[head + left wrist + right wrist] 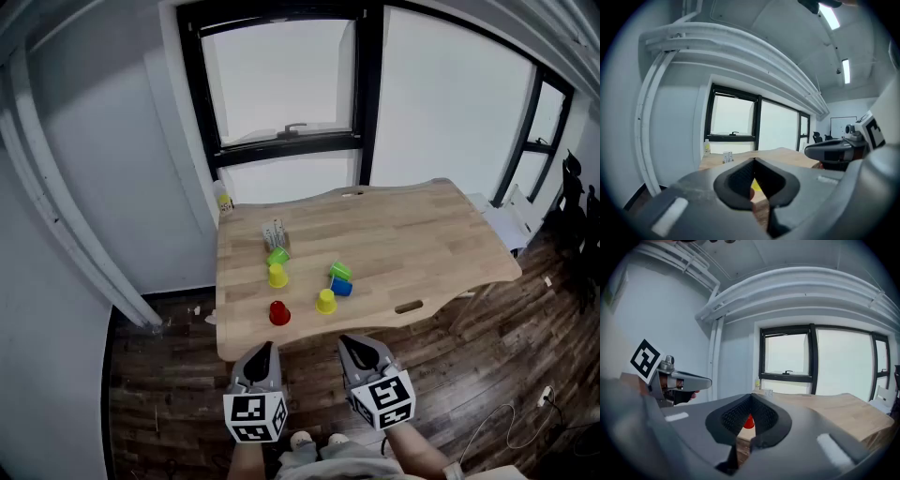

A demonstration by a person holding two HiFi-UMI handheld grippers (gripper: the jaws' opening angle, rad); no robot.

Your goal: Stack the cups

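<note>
Head view: I see a wooden table point(441, 234) below a black-framed window point(281, 141), with six cups scattered loose on it.
Left gripper point(265, 349): clenched on nothing, pads together; it hangs over the dark floor point(169, 394), short of the table's near edge, nose toward the cups.
Right gripper point(352, 343): also clenched and empty, beside the left one and apart from it, aimed the same way.
Red cup point(278, 313): nearest the near edge, ahead of the left gripper; it stands on end, long axis vertical.
Near yellow cup point(325, 301): right of the red cup and apart from it, standing on end, axis vertical.
Far yellow cup point(277, 276): beyond the red cup, also standing on end.
Left green cup point(278, 256): just behind the far yellow cup; it looks tipped over, long axis along the tabletop, but at this size I cannot say where its mouth points.
Right green cup point(339, 271): touching the blue cup point(342, 287) on its far side; how those two are turned I cannot make out.
White box point(274, 232): behind the left green cup.
Bottle point(223, 200): at the table's far left corner.
Left gripper view: jaws meet at the tip; a patch of yellow shows past them.
Right gripper view: jaws meet; the red cup point(748, 422) shows past them, well ahead on the table.
</note>
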